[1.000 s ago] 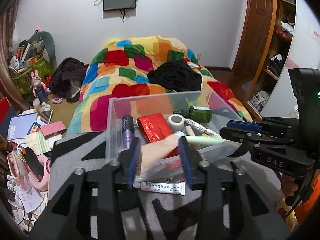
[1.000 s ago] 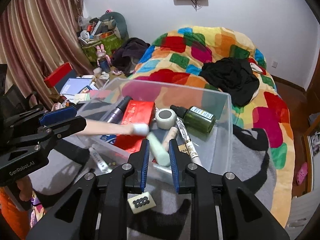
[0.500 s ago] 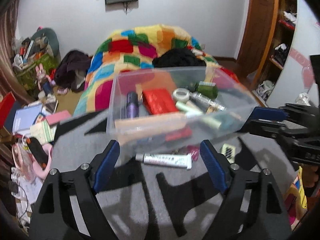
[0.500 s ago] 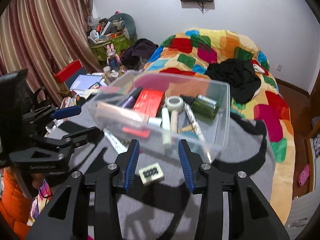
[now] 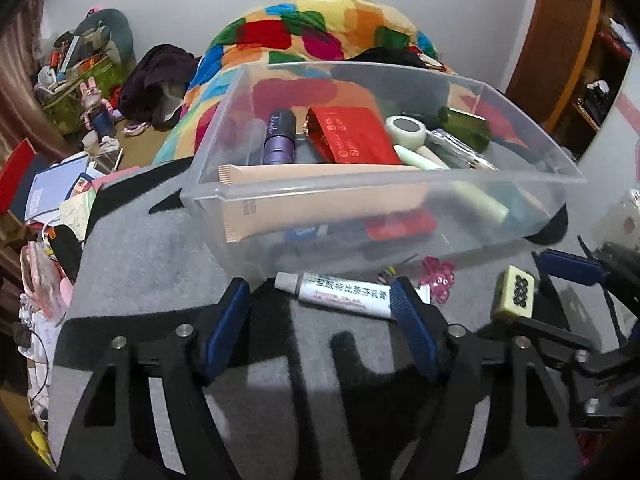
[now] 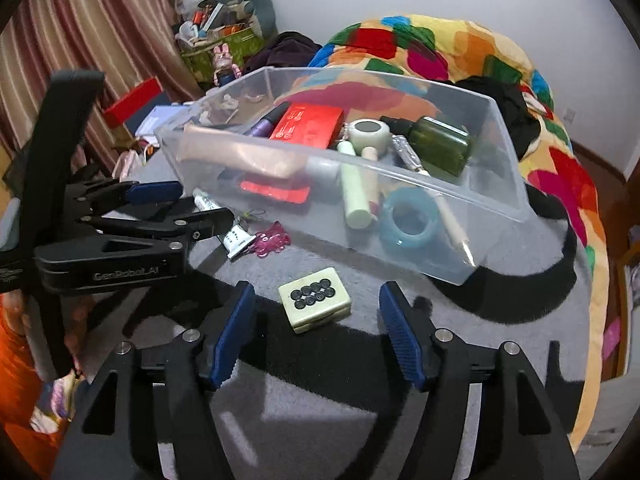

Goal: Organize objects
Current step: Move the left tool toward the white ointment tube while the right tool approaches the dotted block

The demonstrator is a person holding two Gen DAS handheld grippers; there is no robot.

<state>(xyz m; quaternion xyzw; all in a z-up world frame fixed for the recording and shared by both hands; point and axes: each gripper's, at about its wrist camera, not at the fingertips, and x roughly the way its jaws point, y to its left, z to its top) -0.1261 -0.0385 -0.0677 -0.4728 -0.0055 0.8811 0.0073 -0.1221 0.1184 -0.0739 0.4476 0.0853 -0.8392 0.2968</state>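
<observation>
A clear plastic bin (image 5: pixel 400 190) (image 6: pixel 498 160) sits on the grey blanket and holds a beige tube (image 5: pixel 320 186), a red box (image 5: pixel 352 140), a tape roll, a green bottle (image 6: pixel 440 146) and other toiletries. In front of it lie a white ointment tube (image 5: pixel 340 290), a pink bear charm (image 6: pixel 274 242) and a mahjong tile (image 6: pixel 315 299). My left gripper (image 5: pixel 320 306) is low over the blanket, its jaws closing; the white tube lies between them, not pressed. My right gripper (image 6: pixel 316 312) is opening; the tile sits between its jaws with gaps on both sides.
The grey and black blanket (image 6: pixel 400 420) covers the near end of the bed; a multicoloured quilt (image 6: pixel 440 48) lies behind the bin. Boxes, papers and bags crowd the floor at the left (image 5: pixel 60 184). A wooden door and shelves (image 5: pixel 568 48) stand at the right.
One second ago the left gripper held the beige tube and the right the pale green stick over the bin. Both now lie in the bin; both grippers opened and sank towards the blanket.
</observation>
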